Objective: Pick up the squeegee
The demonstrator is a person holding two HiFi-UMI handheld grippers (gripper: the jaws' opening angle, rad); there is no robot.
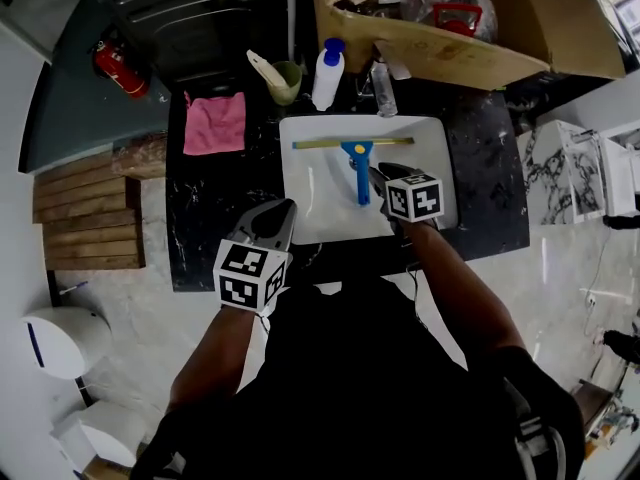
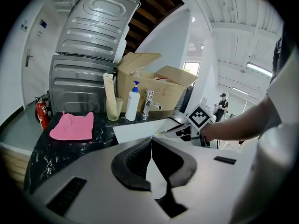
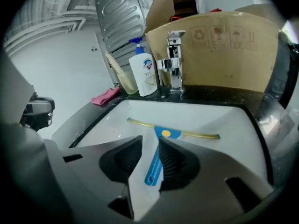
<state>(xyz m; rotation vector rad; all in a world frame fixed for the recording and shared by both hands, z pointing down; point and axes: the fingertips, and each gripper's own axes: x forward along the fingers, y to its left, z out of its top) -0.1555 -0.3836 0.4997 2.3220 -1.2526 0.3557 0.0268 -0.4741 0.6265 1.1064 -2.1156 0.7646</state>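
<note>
Left claw (image 1: 285, 210), nearest in head view, hangs at the near-left corner of the white rectangular sink (image 1: 318, 183); the blue-handled, yellow-bladed squeegee (image 1: 358, 163) lies inside, handle running toward the nearer right claw (image 1: 380, 178). Left gripper view: clenched, empty. Right gripper view: released, straddling the handle's end.
</note>
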